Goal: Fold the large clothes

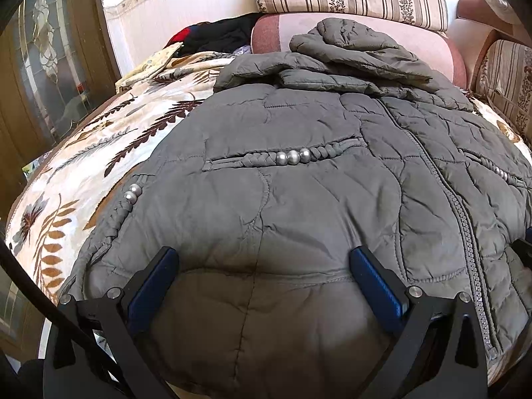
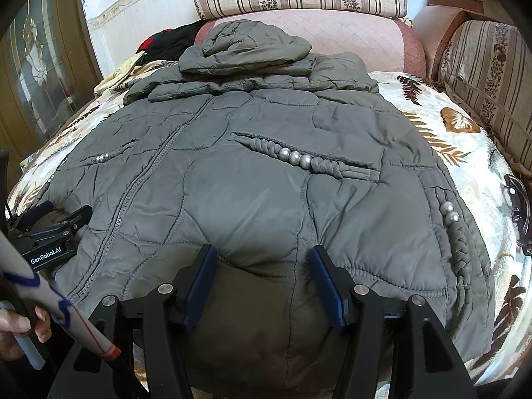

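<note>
From the left wrist we see our left gripper [image 1: 262, 262] spread wide over the hem of the grey jacket [image 1: 299, 199], which lies flat on the leaf-print blanket [image 1: 99, 153].

From the right wrist, our right gripper [image 2: 262, 262] stands half-open above the hem, gripping nothing.

Grey quilted hooded jacket [image 2: 252, 179] — front up, zipped, spread flat on leaf-print blanket, hood bunched at far end

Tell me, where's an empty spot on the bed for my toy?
Bare leaf-print blanket lies between the grey quilted jacket and the wooden door. The other side is narrower, with purple glasses. The middle is all jacket.
</note>
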Action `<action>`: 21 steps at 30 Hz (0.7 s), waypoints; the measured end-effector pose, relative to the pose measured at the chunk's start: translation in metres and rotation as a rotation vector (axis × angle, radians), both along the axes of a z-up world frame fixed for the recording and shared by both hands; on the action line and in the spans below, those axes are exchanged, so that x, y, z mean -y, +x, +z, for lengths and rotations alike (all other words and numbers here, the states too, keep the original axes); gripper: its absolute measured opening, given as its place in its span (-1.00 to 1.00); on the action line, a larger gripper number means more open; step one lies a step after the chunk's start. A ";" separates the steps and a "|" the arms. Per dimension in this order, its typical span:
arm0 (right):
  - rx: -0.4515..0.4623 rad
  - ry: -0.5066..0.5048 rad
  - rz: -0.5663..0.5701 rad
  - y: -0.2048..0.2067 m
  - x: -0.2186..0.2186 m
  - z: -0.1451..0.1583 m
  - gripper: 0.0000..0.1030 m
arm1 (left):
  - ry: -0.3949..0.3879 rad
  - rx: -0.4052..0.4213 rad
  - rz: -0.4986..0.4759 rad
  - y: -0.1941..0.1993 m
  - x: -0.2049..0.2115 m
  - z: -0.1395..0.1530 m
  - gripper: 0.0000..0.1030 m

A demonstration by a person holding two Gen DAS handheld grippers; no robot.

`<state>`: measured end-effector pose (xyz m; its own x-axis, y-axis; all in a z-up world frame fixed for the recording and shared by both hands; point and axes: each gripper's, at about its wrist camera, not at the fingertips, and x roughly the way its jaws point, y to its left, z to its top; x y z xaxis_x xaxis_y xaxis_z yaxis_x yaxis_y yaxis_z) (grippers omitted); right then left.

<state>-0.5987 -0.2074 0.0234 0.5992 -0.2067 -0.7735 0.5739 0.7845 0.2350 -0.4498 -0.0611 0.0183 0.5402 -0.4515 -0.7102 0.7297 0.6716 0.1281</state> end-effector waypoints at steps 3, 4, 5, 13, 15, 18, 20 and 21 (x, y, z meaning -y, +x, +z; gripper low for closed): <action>0.004 0.002 0.007 -0.001 0.000 0.000 0.25 | -0.002 0.013 0.004 -0.001 0.000 -0.001 1.00; 0.006 0.003 0.007 -0.001 0.000 0.000 0.25 | -0.002 0.016 0.005 -0.002 -0.001 -0.001 1.00; 0.007 0.002 0.008 -0.002 0.000 0.000 0.25 | -0.003 0.018 0.006 -0.002 0.000 -0.001 1.00; 0.002 -0.009 0.005 0.000 -0.002 0.000 0.32 | -0.010 0.021 0.003 -0.001 0.000 -0.001 1.00; 0.003 -0.012 0.004 0.001 -0.002 0.000 0.32 | -0.010 0.021 0.003 -0.001 0.000 -0.001 1.00; 0.002 -0.016 0.004 0.001 -0.003 0.000 0.33 | -0.010 0.021 0.003 -0.002 -0.001 -0.001 1.00; 0.002 -0.016 0.003 0.001 -0.003 0.000 0.33 | -0.010 0.022 0.003 -0.002 -0.001 -0.001 1.00; 0.003 -0.016 0.004 0.001 -0.003 -0.001 0.33 | -0.010 0.020 0.002 -0.002 -0.001 -0.001 1.00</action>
<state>-0.5976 -0.2046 0.0228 0.6020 -0.2169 -0.7685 0.5704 0.7903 0.2238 -0.4513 -0.0605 0.0174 0.5553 -0.4571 -0.6948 0.7255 0.6747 0.1359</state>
